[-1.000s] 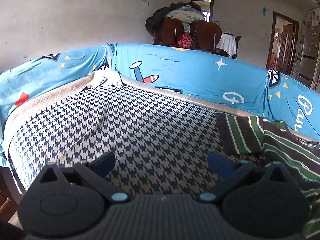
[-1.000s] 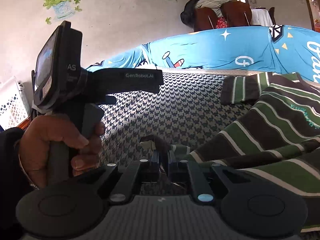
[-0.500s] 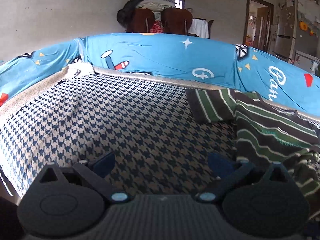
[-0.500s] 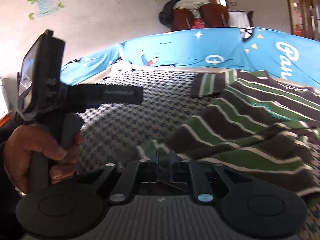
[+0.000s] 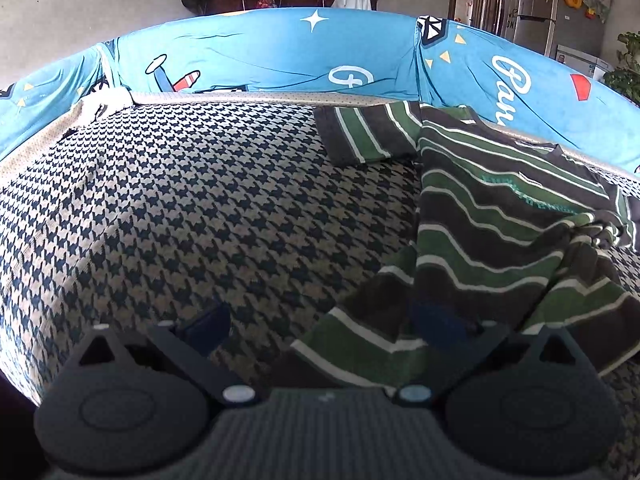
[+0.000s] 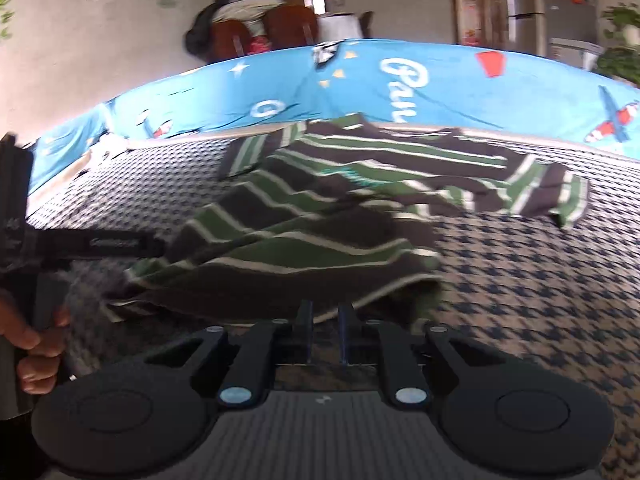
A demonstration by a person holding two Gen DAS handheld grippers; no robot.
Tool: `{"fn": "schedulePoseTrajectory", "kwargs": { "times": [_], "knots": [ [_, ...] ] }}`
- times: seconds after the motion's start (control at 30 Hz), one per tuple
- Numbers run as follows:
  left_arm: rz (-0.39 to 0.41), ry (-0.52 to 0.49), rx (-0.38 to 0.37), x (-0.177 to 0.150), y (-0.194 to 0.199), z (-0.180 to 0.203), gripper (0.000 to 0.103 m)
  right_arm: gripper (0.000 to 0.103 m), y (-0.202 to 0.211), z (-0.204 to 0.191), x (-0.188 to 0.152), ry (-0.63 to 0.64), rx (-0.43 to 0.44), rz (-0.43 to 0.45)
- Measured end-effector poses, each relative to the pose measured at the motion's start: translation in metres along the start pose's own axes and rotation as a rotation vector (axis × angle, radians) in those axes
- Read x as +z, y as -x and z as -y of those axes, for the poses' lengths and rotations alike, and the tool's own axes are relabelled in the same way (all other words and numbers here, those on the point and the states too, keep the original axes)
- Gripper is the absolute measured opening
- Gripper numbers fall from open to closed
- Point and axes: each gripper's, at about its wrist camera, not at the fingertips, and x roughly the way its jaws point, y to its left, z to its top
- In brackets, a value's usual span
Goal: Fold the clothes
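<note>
**Striped shirt half lifted on the houndstooth bed**

The right gripper [image 6: 324, 330] had its flat blue pads nearly together, with only a narrow gap, and the shirt's [image 6: 296, 240] dark hem edge ran across the tips; whether the pads pinched it could not be told through the blur. The left gripper [image 5: 320, 320] stood wide open, its matte black fingers [image 5: 208, 322] spread; the near corner of the shirt [image 5: 492, 216] lay across the right-hand finger, gripped by nothing.

The shirt was soft knit, banded in green and dark brown with thin white lines. Its near part was bunched and rumpled in loose folds, while one sleeve [image 5: 360, 136] lay flat toward the far edge. It lay on a woven cover [image 5: 192, 208] of small navy and tan houndstooth. A smooth blue padded rail [image 5: 256, 52], printed with planes and stars, curved around the far side. A hand [image 6: 28, 340] clutched the left gripper's black handle.
</note>
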Motion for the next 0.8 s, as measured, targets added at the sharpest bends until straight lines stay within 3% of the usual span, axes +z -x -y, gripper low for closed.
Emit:
{"fn": "schedulePoseTrajectory", "kwargs": {
  "times": [0.23,0.6,0.73,0.8],
  "knots": [
    [-0.030,-0.004,0.006,-0.004,-0.008,0.002,0.103,0.015,0.002,0.030,-0.002,-0.085,-0.158,-0.008],
    [-0.047,0.010,0.010,-0.005,-0.012,-0.002,0.103,0.026,-0.019,0.040,-0.003,-0.205,-0.114,-0.039],
    [-0.049,0.014,0.012,-0.005,-0.013,-0.002,0.103,0.029,-0.021,0.029,-0.004,-0.142,-0.105,-0.037],
    [-0.049,0.012,0.013,-0.005,-0.013,-0.002,0.103,0.029,-0.025,0.022,-0.006,-0.083,-0.146,-0.012]
  ]
}}
